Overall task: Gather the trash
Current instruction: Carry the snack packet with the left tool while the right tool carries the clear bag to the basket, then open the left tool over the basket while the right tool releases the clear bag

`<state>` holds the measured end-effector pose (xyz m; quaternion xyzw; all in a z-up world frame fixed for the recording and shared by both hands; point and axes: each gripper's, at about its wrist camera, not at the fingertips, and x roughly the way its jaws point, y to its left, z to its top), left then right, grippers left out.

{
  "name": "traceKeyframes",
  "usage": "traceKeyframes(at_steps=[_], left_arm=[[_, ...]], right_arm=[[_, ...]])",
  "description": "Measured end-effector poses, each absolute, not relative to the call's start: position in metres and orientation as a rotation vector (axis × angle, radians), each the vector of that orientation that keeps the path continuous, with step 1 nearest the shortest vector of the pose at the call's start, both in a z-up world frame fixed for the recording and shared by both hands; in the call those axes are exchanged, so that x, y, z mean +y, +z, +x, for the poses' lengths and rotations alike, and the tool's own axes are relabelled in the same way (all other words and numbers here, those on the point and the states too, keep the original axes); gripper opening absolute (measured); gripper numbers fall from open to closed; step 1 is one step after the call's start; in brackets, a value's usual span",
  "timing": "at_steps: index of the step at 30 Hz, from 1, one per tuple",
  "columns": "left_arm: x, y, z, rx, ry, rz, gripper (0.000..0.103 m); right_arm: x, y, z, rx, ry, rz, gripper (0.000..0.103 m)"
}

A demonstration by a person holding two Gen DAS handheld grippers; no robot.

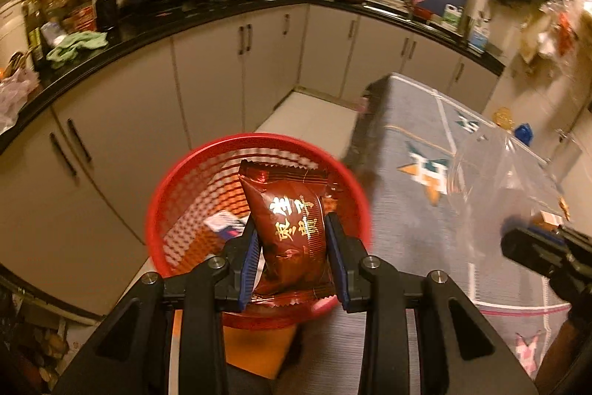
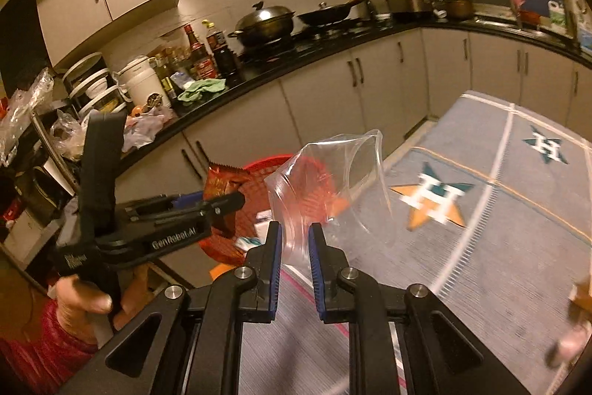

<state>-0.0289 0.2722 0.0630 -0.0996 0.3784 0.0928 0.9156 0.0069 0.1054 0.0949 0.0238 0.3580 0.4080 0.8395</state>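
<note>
The left gripper [image 1: 292, 243] pinches a dark red snack packet [image 1: 290, 232] by its sides, its long axis upright, directly above the red mesh basket [image 1: 177, 187] on the floor — a release looks likely to drop it in. To the right, over the patterned table [image 2: 499, 247], the right gripper [image 2: 295, 248] holds a clear plastic bag [image 2: 344, 187] between narrowed fingers, mouth pointing far.

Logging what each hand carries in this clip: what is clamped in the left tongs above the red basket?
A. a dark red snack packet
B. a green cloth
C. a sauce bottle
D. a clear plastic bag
A: the left tongs pinch a dark red snack packet with gold lettering over the red basket.
</note>
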Motion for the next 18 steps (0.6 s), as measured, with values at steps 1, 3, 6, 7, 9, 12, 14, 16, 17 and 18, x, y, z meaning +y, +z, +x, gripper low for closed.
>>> traceKeyframes(at_steps=[1, 3, 6, 7, 9, 12, 14, 16, 17, 18], left_arm=[[0.278, 0.061, -0.029, 0.780, 0.199, -0.211, 0.033], [0.290, 0.055, -0.028, 0.787, 0.215, -0.219, 0.033], [0.303, 0.047, -0.026, 0.796, 0.228, -0.236, 0.033], [0.307, 0.045, -0.025, 0.800, 0.234, -0.241, 0.033], [0.311, 0.040, -0.023, 0.806, 0.239, -0.245, 0.033], [0.315, 0.034, -0.020, 0.815, 0.239, -0.250, 0.033], [0.316, 0.030, -0.018, 0.821, 0.239, -0.249, 0.033], [0.317, 0.025, -0.016, 0.828, 0.239, -0.246, 0.033], [0.317, 0.023, -0.015, 0.832, 0.240, -0.245, 0.033], [0.317, 0.022, -0.015, 0.834, 0.241, -0.245, 0.033]], right_arm=[[0.112, 0.095, 0.011, 0.764, 0.877, 0.055, 0.016], [0.129, 0.094, 0.016, 0.774, 0.892, 0.059, 0.016], [0.149, 0.091, 0.025, 0.800, 0.914, 0.071, 0.016], [0.156, 0.089, 0.029, 0.811, 0.919, 0.078, 0.016], [0.167, 0.085, 0.038, 0.835, 0.930, 0.097, 0.016], [0.180, 0.076, 0.048, 0.866, 0.932, 0.120, 0.017], [0.187, 0.070, 0.055, 0.888, 0.927, 0.133, 0.017], [0.191, 0.061, 0.063, 0.917, 0.926, 0.157, 0.019], [0.192, 0.058, 0.065, 0.925, 0.920, 0.166, 0.019], [0.193, 0.055, 0.069, 0.935, 0.912, 0.179, 0.019]])
